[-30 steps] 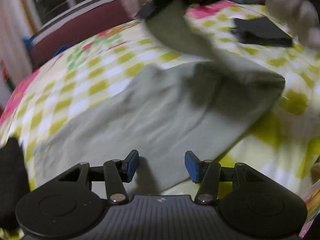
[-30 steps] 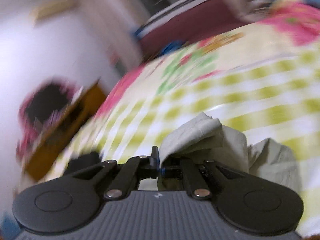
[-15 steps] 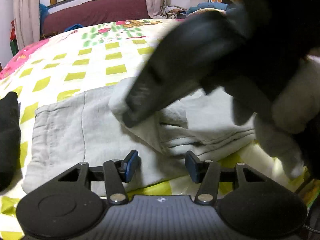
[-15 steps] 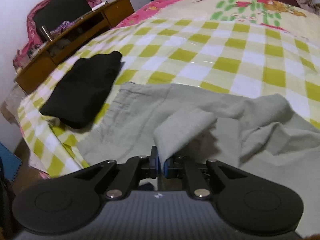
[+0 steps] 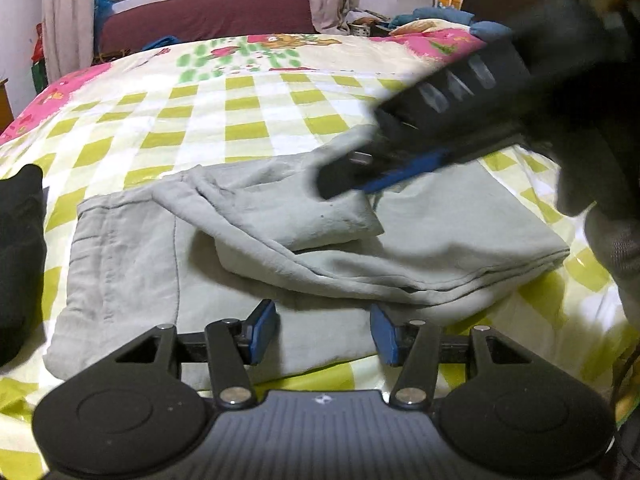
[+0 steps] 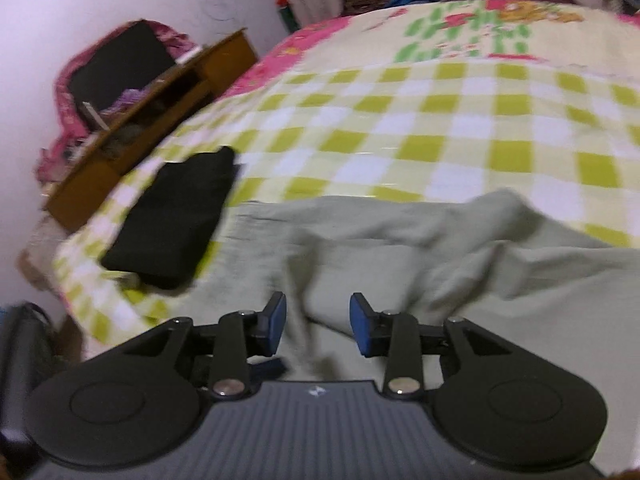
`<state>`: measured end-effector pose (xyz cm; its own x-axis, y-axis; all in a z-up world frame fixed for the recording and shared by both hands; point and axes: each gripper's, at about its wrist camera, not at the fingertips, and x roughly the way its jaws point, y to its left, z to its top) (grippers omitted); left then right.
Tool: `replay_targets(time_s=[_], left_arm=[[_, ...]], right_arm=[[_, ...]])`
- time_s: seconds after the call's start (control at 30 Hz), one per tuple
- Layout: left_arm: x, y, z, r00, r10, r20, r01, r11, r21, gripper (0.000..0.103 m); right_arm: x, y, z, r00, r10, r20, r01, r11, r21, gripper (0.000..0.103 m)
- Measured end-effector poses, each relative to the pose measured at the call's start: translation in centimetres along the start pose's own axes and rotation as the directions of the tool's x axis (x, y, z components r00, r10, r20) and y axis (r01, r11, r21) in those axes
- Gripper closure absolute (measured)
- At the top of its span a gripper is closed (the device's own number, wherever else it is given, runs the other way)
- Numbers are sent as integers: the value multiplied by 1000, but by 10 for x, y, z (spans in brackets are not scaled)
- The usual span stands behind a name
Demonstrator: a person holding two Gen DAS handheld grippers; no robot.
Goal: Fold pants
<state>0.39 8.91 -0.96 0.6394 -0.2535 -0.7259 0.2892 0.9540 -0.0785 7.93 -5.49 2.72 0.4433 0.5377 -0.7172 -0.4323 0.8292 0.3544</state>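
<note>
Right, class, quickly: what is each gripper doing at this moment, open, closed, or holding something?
Left gripper: open, holding nothing, above the pale grey-green cotton pants.
Right gripper: jaws opening, pads clear of the pants.

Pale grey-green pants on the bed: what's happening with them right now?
A person with a gripper in each hand is folding the pale grey-green cotton pants on the yellow-green checked bedsheet. The right gripper is opening, with no cloth pinched between its pads. The left gripper hovers open at the near edge. A folded black garment lies beside them.
</note>
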Motion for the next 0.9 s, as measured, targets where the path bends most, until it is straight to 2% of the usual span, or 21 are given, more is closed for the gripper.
replay_targets(time_s=[0.07, 0.27, 0.43, 0.53, 0.63, 0.67, 0.73, 0.77, 0.8, 0.9], left_arm=[[-4, 4, 0, 1000, 3, 13, -2, 1000, -20, 37], [-5, 14, 1, 999, 2, 40, 1, 998, -66, 33], [-3, 13, 0, 1000, -4, 30, 6, 998, -55, 33], [-2, 14, 0, 1000, -9, 26, 11, 998, -60, 33], [-1, 15, 0, 1000, -14, 24, 16, 997, -69, 33], [-1, 15, 0, 1000, -15, 24, 17, 997, -71, 33], [-1, 16, 0, 999, -21, 28, 23, 997, -75, 32], [-2, 16, 0, 999, -25, 28, 27, 997, -78, 32], [-2, 16, -1, 999, -30, 27, 32, 996, -80, 32], [-3, 19, -1, 999, -37, 34, 40, 995, -86, 32]], right_arm=[[0, -12, -4, 1000, -19, -20, 19, 999, 39, 65], [19, -20, -7, 997, 40, -70, -31, 993, 115, 64], [44, -13, 13, 998, 46, -52, -40, 994, 106, 64], [51, -8, 38, 998, 60, 3, -60, 992, 112, 64], [51, 6, 62, 996, 47, 71, -50, 998, 42, 64], [47, 13, 68, 996, 40, 85, -41, 999, 17, 60], [36, 28, 69, 992, 67, 105, -60, 996, -67, 58], [32, 35, 66, 992, 61, 107, -50, 993, -107, 54], [29, 42, 60, 995, 47, 92, -34, 989, -141, 51], [30, 56, 40, 999, 45, -28, -49, 985, -163, 51]])
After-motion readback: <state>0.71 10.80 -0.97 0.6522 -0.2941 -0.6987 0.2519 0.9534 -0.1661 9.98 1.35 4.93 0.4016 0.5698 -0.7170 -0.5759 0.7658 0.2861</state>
